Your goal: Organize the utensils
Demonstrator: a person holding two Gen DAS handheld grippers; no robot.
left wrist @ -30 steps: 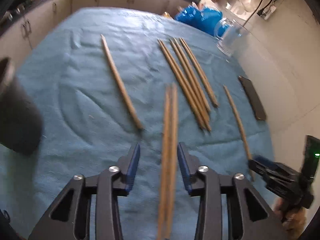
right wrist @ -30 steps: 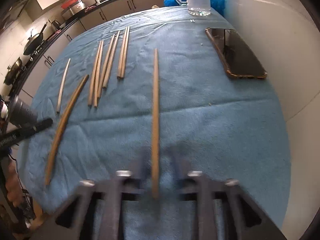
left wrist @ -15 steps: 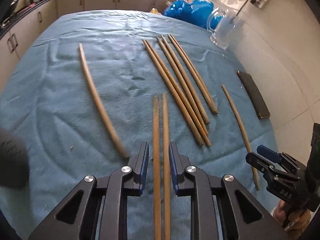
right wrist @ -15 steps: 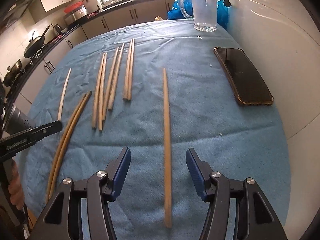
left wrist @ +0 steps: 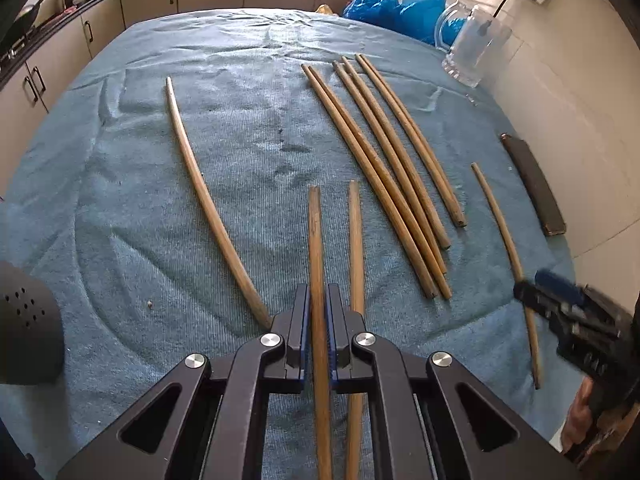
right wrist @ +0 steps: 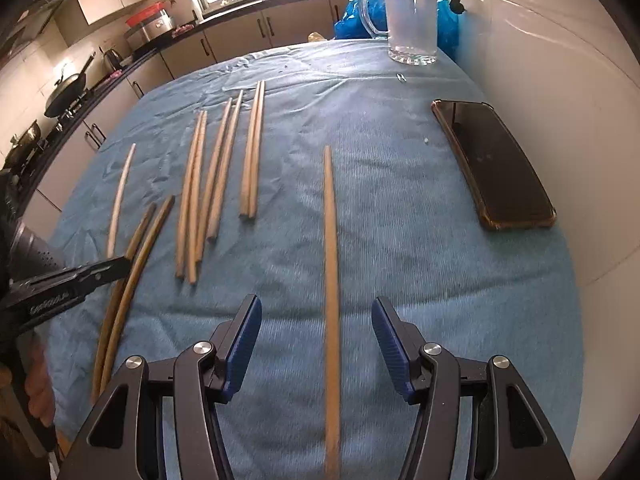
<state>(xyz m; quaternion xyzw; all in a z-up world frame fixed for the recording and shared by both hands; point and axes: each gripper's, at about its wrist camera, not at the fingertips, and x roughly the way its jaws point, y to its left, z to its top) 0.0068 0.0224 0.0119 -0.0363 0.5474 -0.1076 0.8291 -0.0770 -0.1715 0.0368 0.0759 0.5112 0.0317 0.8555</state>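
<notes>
Left wrist view: the left tongs [left wrist: 319,312] just clamped shut on one long wooden chopstick [left wrist: 317,248], its twin [left wrist: 355,240] lying loose at 3 o'clock on the blue-towelled desk [left wrist: 132,208], so pickup looks underway. Only the right wrist view shows the right tongs [right wrist: 316,344] gaping, straddling a lone chopstick [right wrist: 331,264] without gripping, black phone [right wrist: 496,168] at 2 o'clock.

My table's under a blue towel-like cloth [right wrist: 400,240]; on it lie loose wooden chopsticks [left wrist: 376,176], a black phone in a brownish case [right wrist: 496,168] and a clear glass mug [right wrist: 412,16].
</notes>
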